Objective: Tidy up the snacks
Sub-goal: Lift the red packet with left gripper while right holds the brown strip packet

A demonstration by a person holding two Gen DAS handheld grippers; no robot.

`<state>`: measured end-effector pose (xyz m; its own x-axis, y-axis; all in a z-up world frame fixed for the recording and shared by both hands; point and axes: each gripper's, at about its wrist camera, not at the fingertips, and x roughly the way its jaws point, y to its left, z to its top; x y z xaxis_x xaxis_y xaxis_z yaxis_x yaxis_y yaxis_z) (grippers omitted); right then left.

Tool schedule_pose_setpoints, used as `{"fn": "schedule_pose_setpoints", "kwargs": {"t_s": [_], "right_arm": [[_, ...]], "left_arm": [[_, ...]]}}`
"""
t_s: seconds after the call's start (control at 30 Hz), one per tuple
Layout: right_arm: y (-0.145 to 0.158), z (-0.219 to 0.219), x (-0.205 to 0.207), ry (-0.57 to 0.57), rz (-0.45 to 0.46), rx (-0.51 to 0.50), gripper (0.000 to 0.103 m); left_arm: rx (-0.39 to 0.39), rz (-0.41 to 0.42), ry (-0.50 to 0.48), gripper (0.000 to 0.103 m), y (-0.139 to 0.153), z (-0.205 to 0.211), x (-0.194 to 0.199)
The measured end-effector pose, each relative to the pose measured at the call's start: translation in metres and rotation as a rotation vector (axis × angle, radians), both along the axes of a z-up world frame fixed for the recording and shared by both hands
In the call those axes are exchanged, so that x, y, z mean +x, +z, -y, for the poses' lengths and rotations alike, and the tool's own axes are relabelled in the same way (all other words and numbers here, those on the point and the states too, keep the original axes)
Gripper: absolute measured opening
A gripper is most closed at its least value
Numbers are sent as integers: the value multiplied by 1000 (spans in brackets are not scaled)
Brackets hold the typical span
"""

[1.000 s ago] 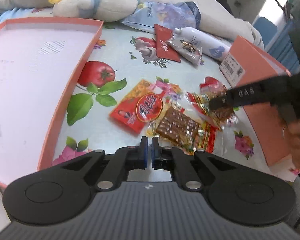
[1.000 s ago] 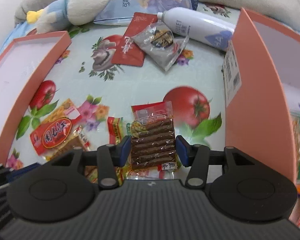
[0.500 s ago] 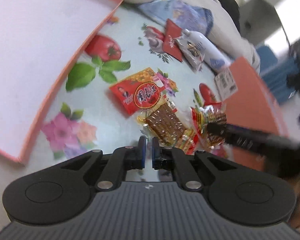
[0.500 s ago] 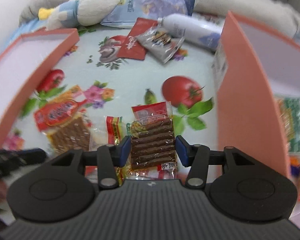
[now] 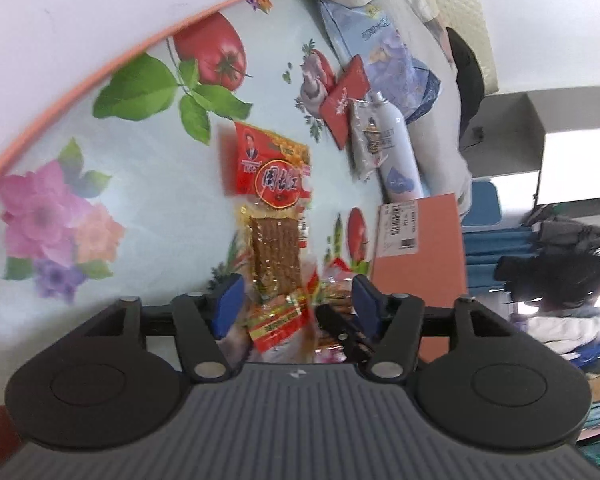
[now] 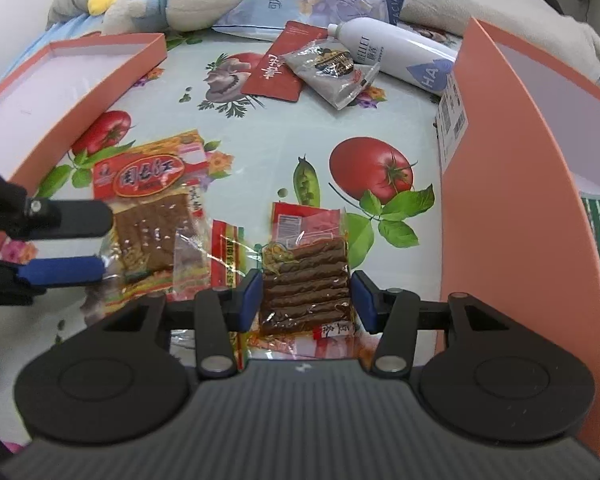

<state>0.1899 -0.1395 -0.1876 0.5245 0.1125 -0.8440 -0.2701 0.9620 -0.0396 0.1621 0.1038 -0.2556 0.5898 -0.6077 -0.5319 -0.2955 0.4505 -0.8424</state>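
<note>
**Both grippers spread over snack packs between the two box walls**

The left gripper (image 6: 66,242) stood wide open around the red-labelled tofu pack (image 6: 152,208), beside the shallow lid's edge (image 6: 100,92). The right gripper (image 6: 306,296) stood open, its pads flanking the brown-stick pack (image 6: 306,276) without clear contact. Bare cloth lay ahead; the orange box wall (image 6: 500,200) stood close on the right.

The white bottle (image 6: 396,53) reads "HA" on its blue label.
</note>
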Motion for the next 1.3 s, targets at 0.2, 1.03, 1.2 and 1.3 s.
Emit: {"fn": "schedule_pose_setpoints", "kwargs": {"t_s": [0.2, 1.03, 1.2, 1.3], "right_arm": [[-1, 5, 1, -5, -6, 30, 52], [-2, 6, 0, 4, 0, 35, 52], [-2, 6, 0, 6, -1, 37, 52], [-2, 7, 0, 6, -1, 39, 52]], "left_arm": [[-179, 25, 34, 67, -9, -4, -1], [-32, -177, 43, 69, 4, 14, -1], [-105, -174, 70, 69, -8, 19, 10], [-148, -162, 91, 69, -13, 19, 14]]}}
